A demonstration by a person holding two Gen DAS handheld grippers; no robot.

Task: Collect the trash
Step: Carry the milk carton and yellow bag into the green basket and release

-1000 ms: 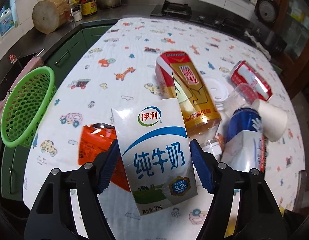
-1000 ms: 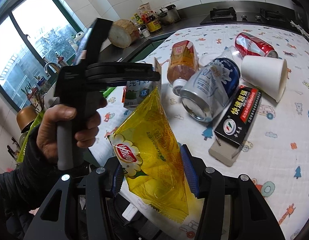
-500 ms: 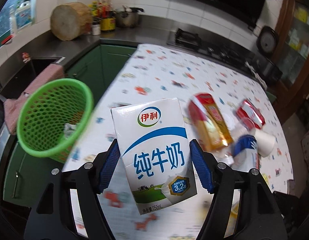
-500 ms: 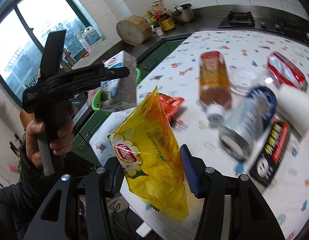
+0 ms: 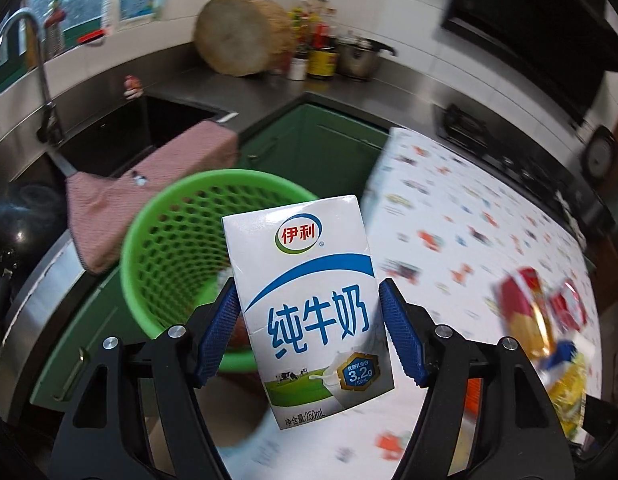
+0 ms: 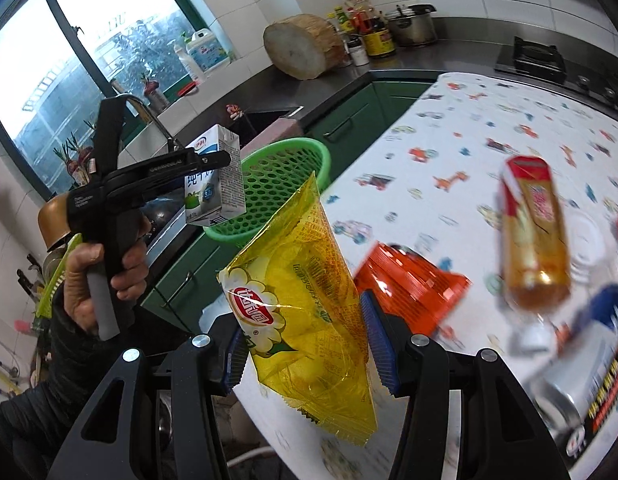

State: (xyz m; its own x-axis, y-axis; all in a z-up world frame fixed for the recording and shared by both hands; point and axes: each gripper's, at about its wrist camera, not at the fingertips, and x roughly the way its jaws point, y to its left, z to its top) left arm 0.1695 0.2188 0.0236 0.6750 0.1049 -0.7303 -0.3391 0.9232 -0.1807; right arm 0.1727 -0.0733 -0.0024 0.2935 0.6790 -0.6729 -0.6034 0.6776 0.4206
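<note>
My left gripper (image 5: 309,334) is shut on a white and blue milk carton (image 5: 309,300) and holds it upright in the air, just in front of the green mesh basket (image 5: 177,232). In the right wrist view the carton (image 6: 217,184) hangs beside the basket (image 6: 281,184), left of the table edge. My right gripper (image 6: 305,354) is shut on a yellow crisp bag (image 6: 305,292), held above the table's near left corner.
On the patterned tablecloth (image 6: 469,128) lie an orange wrapper (image 6: 409,284), a gold and red bottle (image 6: 535,232), a blue and silver can (image 6: 581,368) and a black box (image 6: 605,400). A sink (image 5: 121,136), pink cloth (image 5: 149,184) and green cabinets (image 5: 309,148) stand left.
My left gripper has swung left with the carton, from over the table to in front of the green basket. My right gripper has followed left with the crisp bag.
</note>
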